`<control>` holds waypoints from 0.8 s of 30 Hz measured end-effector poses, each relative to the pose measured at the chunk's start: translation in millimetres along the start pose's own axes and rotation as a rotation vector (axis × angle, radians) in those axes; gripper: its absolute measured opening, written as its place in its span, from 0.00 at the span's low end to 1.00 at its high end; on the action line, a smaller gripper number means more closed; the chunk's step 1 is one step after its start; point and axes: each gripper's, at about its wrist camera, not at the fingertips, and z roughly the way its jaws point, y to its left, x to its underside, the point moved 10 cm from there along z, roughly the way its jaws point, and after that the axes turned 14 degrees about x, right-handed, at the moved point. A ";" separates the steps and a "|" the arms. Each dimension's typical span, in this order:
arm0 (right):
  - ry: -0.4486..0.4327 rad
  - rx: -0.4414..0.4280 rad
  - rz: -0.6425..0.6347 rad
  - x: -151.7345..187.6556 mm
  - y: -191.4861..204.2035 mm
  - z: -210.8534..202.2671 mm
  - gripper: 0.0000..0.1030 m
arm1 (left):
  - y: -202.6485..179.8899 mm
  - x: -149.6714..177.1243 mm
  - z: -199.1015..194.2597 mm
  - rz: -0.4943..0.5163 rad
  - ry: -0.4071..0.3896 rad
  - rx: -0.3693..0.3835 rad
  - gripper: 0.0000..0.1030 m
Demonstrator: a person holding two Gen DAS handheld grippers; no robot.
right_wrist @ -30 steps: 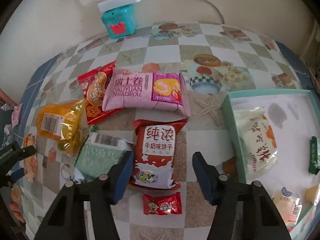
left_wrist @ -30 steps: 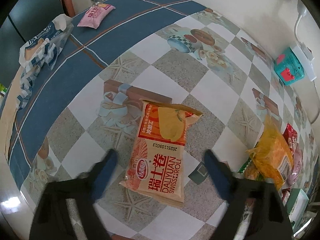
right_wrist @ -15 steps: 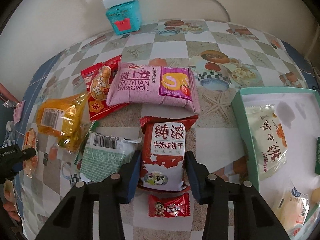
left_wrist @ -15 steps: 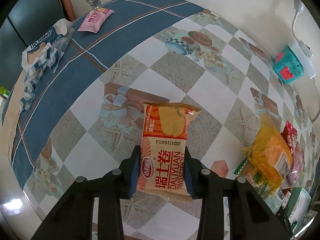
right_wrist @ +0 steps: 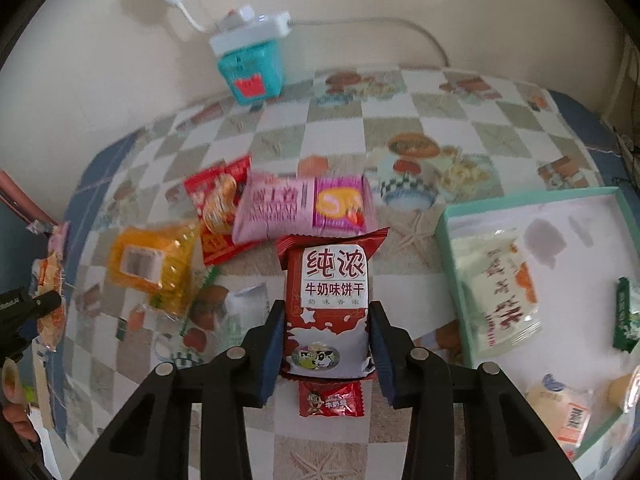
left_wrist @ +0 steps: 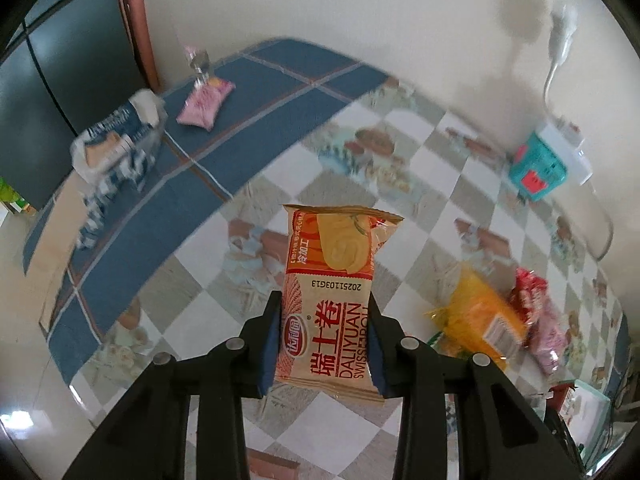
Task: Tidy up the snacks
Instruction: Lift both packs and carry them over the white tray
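Note:
My left gripper (left_wrist: 324,308) is shut on the lower half of an orange Swiss roll packet (left_wrist: 332,248), which hangs lifted above the checked tablecloth (left_wrist: 420,184). In the right wrist view my right gripper (right_wrist: 327,312) is shut on a red milk biscuit packet (right_wrist: 332,268), its blue pads pressing both sides, and the packet is raised a little off the table. A teal-rimmed white tray (right_wrist: 520,202) lies to the right and holds a pale packet (right_wrist: 500,292), a dark green bar (right_wrist: 624,320) and other small snacks.
A small red candy (right_wrist: 330,400) lies under the right gripper. Behind are a pink Swiss roll packet (right_wrist: 304,208), a red packet (right_wrist: 216,204) and a yellow bag (right_wrist: 152,264). A teal box (right_wrist: 252,68) stands by the wall. A blue-white bag (left_wrist: 116,148) sits far left.
Both grippers went from open to shut on their packets. The left one then rose with the orange packet; the right one lifted the red packet slightly.

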 end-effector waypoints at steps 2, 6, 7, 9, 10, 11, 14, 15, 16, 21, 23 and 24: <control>-0.016 -0.009 0.010 -5.4 -3.1 -8.3 0.40 | -3.5 -5.0 -8.9 0.004 -0.021 0.004 0.37; -0.050 -0.037 0.039 -15.7 -10.4 -27.1 0.40 | -13.9 -9.5 -27.9 0.017 -0.061 0.016 0.37; -0.064 -0.043 0.046 -19.0 -12.7 -33.3 0.40 | -16.8 -10.0 -31.7 0.023 -0.067 0.017 0.37; -0.086 -0.053 0.061 -24.7 -17.2 -43.4 0.41 | -22.4 -10.6 -38.3 0.033 -0.081 0.020 0.37; -0.100 -0.061 0.071 -28.3 -20.4 -50.2 0.41 | -25.5 -10.8 -41.5 0.039 -0.088 0.023 0.37; -0.107 -0.066 0.078 -30.4 -22.7 -54.7 0.41 | -28.5 -10.9 -45.0 0.045 -0.095 0.025 0.37; -0.145 -0.073 0.109 -40.0 -36.2 -73.5 0.41 | -39.8 -10.5 -55.5 0.065 -0.116 0.036 0.37; -0.155 -0.070 0.119 -42.4 -41.3 -78.2 0.41 | -44.9 -9.9 -59.1 0.074 -0.123 0.040 0.37; -0.163 -0.068 0.130 -44.4 -46.7 -82.1 0.41 | -48.6 -9.3 -61.8 0.082 -0.126 0.043 0.37; -0.188 -0.019 0.199 -52.2 -86.7 -96.9 0.41 | -75.4 -3.5 -72.1 0.126 -0.140 0.070 0.37; -0.190 -0.006 0.229 -52.9 -104.2 -99.7 0.41 | -86.9 -0.1 -75.3 0.143 -0.144 0.082 0.37; -0.191 0.002 0.248 -53.1 -115.2 -101.1 0.41 | -93.9 1.9 -77.2 0.153 -0.146 0.089 0.37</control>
